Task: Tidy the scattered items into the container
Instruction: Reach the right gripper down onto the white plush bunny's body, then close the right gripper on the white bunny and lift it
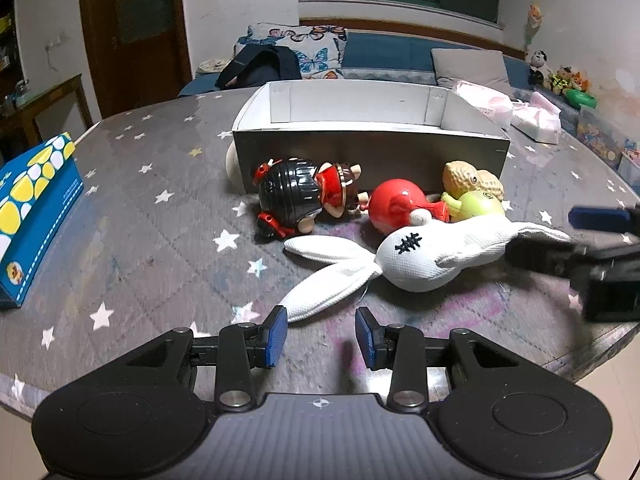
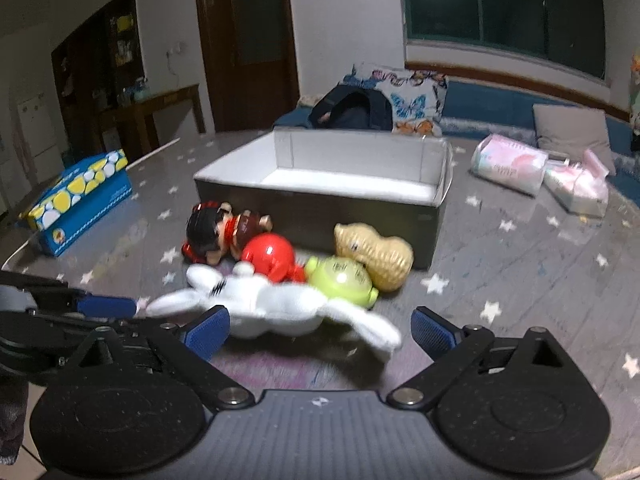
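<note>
Left gripper (image 1: 320, 334) waits with its jaws moderately apart and nothing between them, low over the table (image 1: 132, 240), just short of one long ear of the white plush rabbit (image 1: 416, 260). Left of everything lies a blue tissue box (image 1: 36, 216). Next comes the black-haired figurine (image 1: 294, 200) on its side against the front wall of the container (image 1: 372, 152), then the red round toy (image 1: 394, 204), the green round toy (image 1: 478, 205) and the peanut toy (image 1: 472, 180), all touching or nearly so. The rabbit sprawls in front of them, outside the container, which looks empty. It should be light, soft and floppy, so the plump body is the best hold; an ear would let it dangle. The hard plastic toys look smooth and apt to roll. Right gripper (image 2: 320, 330) stands wide open with the rabbit's body and trailing limb lying between its fingers; blur makes contact hard to judge, but the pads seem clear of it
</note>
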Available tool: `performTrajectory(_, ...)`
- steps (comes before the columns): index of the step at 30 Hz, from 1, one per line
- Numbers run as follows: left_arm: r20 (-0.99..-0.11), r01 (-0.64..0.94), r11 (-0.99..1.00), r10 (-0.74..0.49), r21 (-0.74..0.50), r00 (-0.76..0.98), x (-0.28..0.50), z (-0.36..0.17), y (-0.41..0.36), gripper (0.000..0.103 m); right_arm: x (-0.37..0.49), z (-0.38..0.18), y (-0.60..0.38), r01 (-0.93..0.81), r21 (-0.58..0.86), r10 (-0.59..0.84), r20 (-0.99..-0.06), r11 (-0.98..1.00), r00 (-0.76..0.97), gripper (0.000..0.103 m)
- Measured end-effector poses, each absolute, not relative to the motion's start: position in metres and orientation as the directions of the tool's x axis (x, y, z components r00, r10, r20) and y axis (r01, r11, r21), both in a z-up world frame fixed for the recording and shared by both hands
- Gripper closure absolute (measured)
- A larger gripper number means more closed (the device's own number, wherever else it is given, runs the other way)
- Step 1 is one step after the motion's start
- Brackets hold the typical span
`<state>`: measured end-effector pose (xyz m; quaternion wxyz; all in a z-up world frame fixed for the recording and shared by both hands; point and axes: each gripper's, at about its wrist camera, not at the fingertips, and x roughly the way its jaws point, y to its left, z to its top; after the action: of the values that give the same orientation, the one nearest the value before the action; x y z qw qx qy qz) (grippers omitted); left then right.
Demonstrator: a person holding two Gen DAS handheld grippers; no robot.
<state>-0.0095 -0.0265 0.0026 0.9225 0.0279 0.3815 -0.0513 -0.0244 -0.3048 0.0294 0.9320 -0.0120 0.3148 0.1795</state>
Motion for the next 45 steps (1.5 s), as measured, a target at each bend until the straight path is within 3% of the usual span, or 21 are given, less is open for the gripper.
performTrajectory(13, -0.682, 0.239, 0.971, -0.156, 0.028, 0.714, 0.007, 0.009, -0.026, 0.063, -0.002, 0.021, -0.282, -0.429, 0.086, 0.384, -0.625, 0.899, 0.68, 0.017)
performTrajectory(24, -0.688, 0.385, 0.922, -0.253, 0.042, 0.681, 0.016, 0.001, -0.03, 0.063, -0.02, 0.011, -0.274, -0.542, 0.037, 0.419, -0.679, 0.84, 0.603, 0.019)
performTrajectory(35, -0.712, 0.447, 0.892, -0.277, 0.058, 0.645, 0.037, -0.01, -0.027, 0.063, -0.007, 0.008, -0.271, -0.563, 0.003, 0.405, -0.698, 0.826, 0.591, 0.034)
performTrajectory(42, -0.703, 0.459, 0.888, -0.313, 0.021, 0.639, 0.041, -0.016, -0.025, 0.089, -0.006, 0.002, -0.266, -0.576, -0.033, 0.385, -0.713, 0.817, 0.587, 0.049)
performTrajectory(45, -0.693, 0.448, 0.894, -0.329, -0.009, 0.642, 0.04, -0.014, -0.022, 0.095, -0.008, 0.0, -0.266, -0.573, -0.04, 0.377, -0.715, 0.819, 0.589, 0.055)
